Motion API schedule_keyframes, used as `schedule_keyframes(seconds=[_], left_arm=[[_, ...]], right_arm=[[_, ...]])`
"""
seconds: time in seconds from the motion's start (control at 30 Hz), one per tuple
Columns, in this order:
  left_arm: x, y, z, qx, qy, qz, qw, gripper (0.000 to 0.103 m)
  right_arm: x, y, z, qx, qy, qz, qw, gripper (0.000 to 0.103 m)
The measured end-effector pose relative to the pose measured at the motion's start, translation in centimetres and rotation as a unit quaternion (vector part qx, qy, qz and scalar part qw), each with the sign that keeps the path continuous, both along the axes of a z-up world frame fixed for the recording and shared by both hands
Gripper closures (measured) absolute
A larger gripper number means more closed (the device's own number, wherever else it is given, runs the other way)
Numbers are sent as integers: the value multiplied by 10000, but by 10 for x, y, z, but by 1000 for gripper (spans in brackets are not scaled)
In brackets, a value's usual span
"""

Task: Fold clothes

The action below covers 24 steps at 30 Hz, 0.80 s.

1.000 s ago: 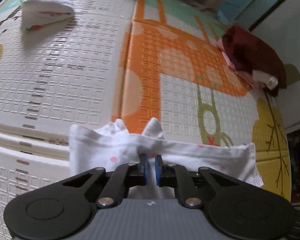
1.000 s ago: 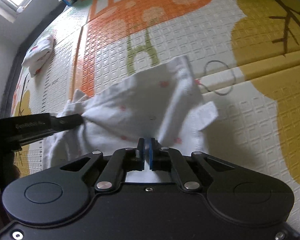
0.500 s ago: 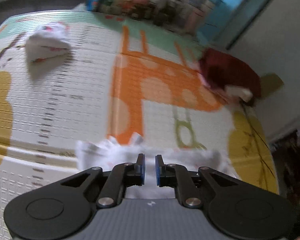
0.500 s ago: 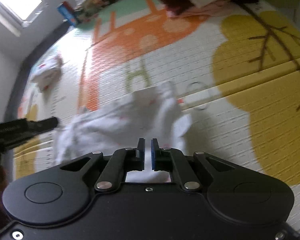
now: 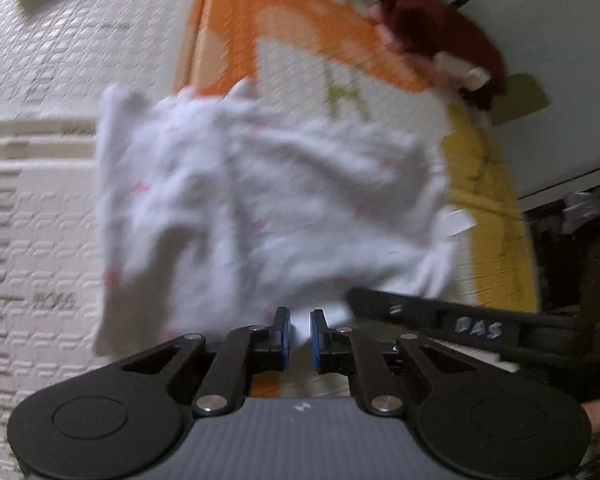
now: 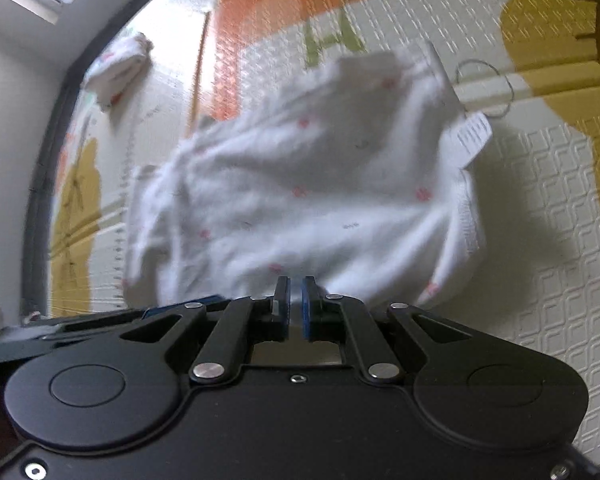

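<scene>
Tongs status: left tongs (image 5: 299, 334) and right tongs (image 6: 295, 304) each clamped on the near edge of the white garment (image 5: 260, 200), side by side, so the cloth hangs between them and drapes forward over the play mat (image 5: 52, 208). Probable reason: holding 2 points of 1 edge keeps it spread for the next fold. Motion blur hides whether the far edge touches the mat. Care label (image 6: 474, 136) sticks out at the right. Already-folded white piece (image 6: 118, 68) lies well apart; dark red heap (image 5: 440, 36) waits at the mat's far corner.
</scene>
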<state>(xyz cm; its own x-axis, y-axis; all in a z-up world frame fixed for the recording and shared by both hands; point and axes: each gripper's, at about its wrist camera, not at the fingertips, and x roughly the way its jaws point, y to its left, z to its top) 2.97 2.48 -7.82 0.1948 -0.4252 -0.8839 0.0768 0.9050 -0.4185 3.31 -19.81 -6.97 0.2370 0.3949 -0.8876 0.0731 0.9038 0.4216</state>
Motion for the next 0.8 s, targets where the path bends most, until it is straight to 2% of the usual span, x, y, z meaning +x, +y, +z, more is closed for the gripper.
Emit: schedule_keyframes(seconds=[0.07,0.27,0.47,0.57,0.6,0.63,0.67,0.73,0.8], left_arm=[[0,10,-7,-26,20,179,9998,98],[-1,37,-7,-282,101,488,9984,99],[-2,64,5,-532,151,714,9959,99],[1,74,9,-491,122,878,9949,98],[2,78,9,-377,114,925,9949,90],[3,81,9,-209,107,964,9951,91],[3,86,7,-207,149,1017,9945,94],[2,95,2,-337,255,1130,9927,93],[1,102,1,-301,273,1216,9917,95]], right_arm=[[-1,-5,-6,-46,44,-59,10000,103],[-1,-27,-6,-113,71,-330,9994,103],[-6,-54,-5,-35,114,-638,9979,103],[-7,-60,-4,-7,120,-682,9976,103],[-8,-60,-2,-42,104,-672,9977,103],[-8,-60,-1,-96,81,-655,9978,103],[-8,-60,1,-151,58,-637,9978,103],[-9,-61,3,-178,39,-609,9980,103],[-9,-63,4,-221,39,-621,9978,103]])
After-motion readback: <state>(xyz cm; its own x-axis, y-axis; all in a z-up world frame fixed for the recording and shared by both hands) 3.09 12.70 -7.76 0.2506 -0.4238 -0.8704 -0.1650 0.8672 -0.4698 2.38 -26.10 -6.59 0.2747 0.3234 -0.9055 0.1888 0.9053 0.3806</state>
